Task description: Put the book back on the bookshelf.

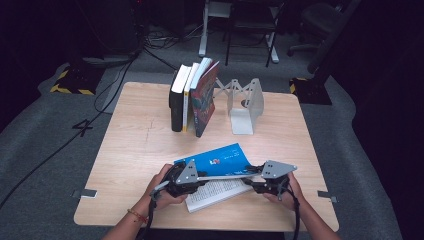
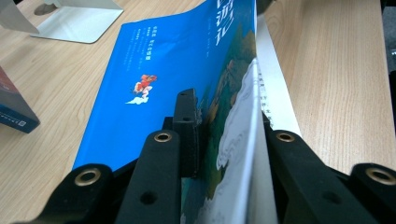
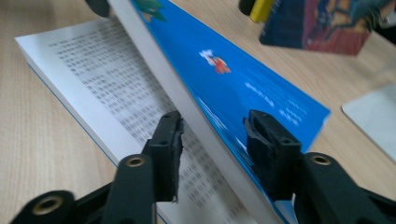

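Near edge of the wooden table [image 1: 125,150]: two hands, one gripper each, both at an open blue book [image 1: 220,160]. Left gripper [image 1: 182,181] clamped on the lifted part of that book at its left end, blue cover against one pad, page edges against the other in the left gripper view. Right gripper [image 1: 260,182] at the book's right end, jaws apart around the raised cover and pages [image 3: 205,116], gaps visible on both sides, no pad pressing. Lower half of the book flat on the table, printed page [image 1: 215,192] facing up, near the front edge and about mid-width. Farther back, left of centre: row of upright books [image 1: 192,97], the rightmost leaning. Just right of those, well apart from the blue book: white metal bookend [image 1: 245,107], base flat on the wood.
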Motion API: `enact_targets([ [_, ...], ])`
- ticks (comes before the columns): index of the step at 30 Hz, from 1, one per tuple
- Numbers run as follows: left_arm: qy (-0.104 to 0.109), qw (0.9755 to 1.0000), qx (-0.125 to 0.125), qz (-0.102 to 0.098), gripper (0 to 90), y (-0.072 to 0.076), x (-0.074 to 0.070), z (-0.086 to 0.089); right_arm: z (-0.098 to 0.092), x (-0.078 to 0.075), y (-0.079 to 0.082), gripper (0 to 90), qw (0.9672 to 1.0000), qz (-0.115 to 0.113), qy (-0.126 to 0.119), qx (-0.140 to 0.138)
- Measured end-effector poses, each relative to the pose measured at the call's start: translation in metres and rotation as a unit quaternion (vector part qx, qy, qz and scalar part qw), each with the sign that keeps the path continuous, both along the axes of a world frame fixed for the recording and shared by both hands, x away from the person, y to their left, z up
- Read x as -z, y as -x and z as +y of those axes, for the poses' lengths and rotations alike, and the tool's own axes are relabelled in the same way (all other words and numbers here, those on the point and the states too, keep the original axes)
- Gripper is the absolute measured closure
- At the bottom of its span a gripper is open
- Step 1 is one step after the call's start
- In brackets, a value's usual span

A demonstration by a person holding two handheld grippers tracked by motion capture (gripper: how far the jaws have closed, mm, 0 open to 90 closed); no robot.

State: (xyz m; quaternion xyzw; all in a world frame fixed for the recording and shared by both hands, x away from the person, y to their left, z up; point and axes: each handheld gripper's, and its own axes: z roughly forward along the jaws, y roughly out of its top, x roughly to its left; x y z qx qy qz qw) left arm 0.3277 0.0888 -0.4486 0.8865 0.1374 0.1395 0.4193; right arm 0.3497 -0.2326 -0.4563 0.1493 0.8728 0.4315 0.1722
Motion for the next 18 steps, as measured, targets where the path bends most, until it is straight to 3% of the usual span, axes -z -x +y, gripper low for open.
enact_targets([
  [3, -0.001, 1.0000, 0.002, 0.001, 75.6, -0.001, -0.001, 0.003, -0.014, 0.003, -0.010, 53.9, 0.9994, 0.025, -0.022, 0.008],
  [8, 0.011, 0.9998, -0.001, 0.017, 73.2, -0.007, -0.003, 0.019, -0.009, -0.001, -0.005, 65.5, 0.9994, 0.003, -0.022, -0.025],
  [11, 0.003, 0.9997, -0.013, 0.020, 70.1, -0.009, -0.004, 0.028, -0.001, -0.003, 0.001, 70.8, 0.9991, -0.010, -0.012, -0.039],
  [15, -0.014, 0.9985, -0.052, 0.013, 59.0, -0.007, -0.009, 0.037, 0.015, -0.008, 0.010, 75.2, 0.9982, -0.030, 0.007, -0.050],
  [18, -0.016, 0.9984, -0.055, 0.008, 50.7, 0.001, -0.017, 0.040, 0.026, -0.011, 0.017, 76.8, 0.9976, -0.038, 0.019, -0.054],
])
